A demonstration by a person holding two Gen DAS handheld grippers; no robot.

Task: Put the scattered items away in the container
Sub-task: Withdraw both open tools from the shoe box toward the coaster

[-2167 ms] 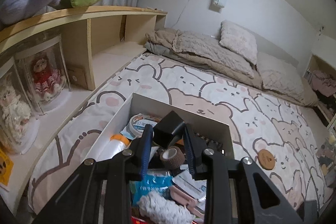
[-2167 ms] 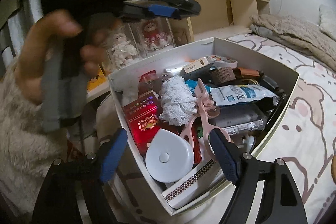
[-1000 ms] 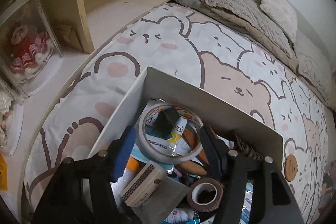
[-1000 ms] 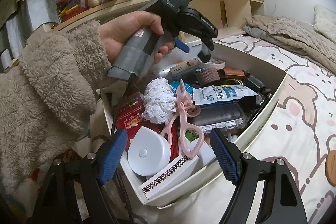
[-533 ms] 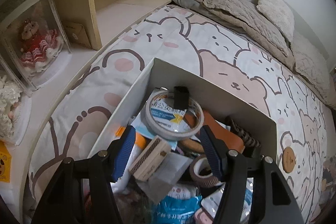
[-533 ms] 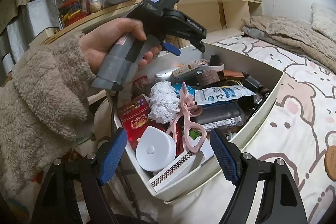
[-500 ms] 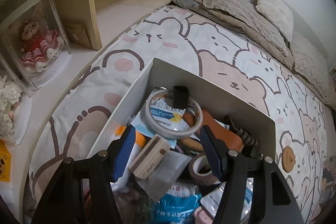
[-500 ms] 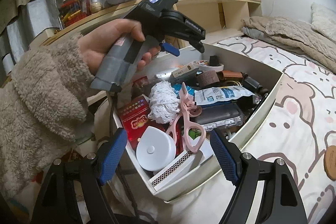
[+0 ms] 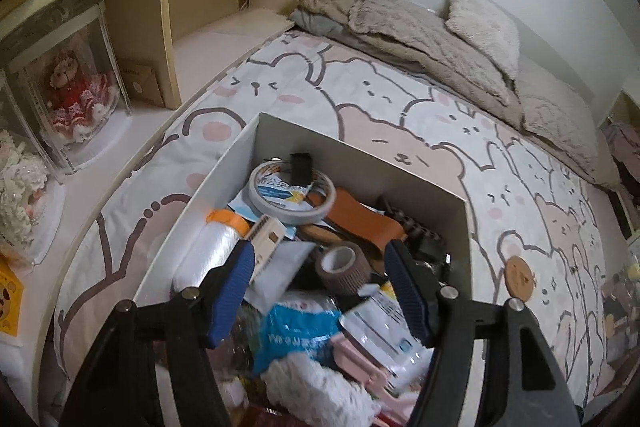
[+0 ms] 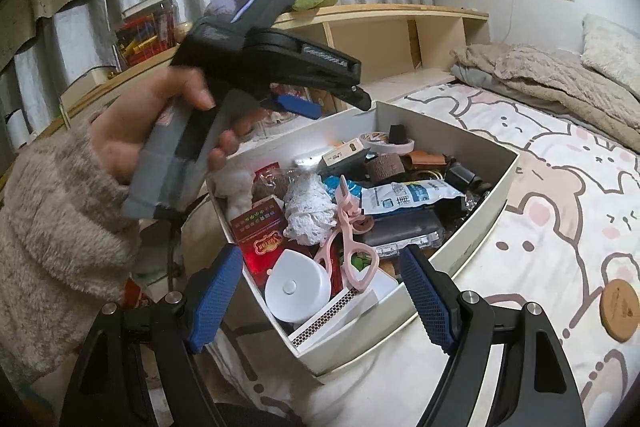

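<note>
A white cardboard box (image 9: 360, 163) (image 10: 472, 247) stands on the bed, packed with small items. A small black block (image 9: 301, 167) (image 10: 397, 135) rests on a white tape roll (image 9: 292, 197) at its far end. Above the box's near half, my left gripper (image 9: 320, 291) has its jaws opening with nothing between them. In the right wrist view a hand in a fluffy sleeve holds that left gripper (image 10: 336, 105) over the box's left wall. My right gripper (image 10: 322, 301) stands open at the box's near corner and holds nothing. A round wooden coaster (image 9: 520, 277) (image 10: 620, 311) lies loose on the sheet.
The box also holds a brown tape roll (image 9: 340, 267), pink scissors (image 10: 352, 239), a red packet (image 10: 260, 239) and a matchbox (image 10: 332, 319). A wooden shelf (image 9: 208, 39) with cased dolls runs along the left. Folded blankets (image 9: 420, 39) lie at the bed's head.
The left gripper let go of the black block, which now rests on the tape roll, then lifted and drew back with its jaws a little wider. The right gripper has hardly moved.
</note>
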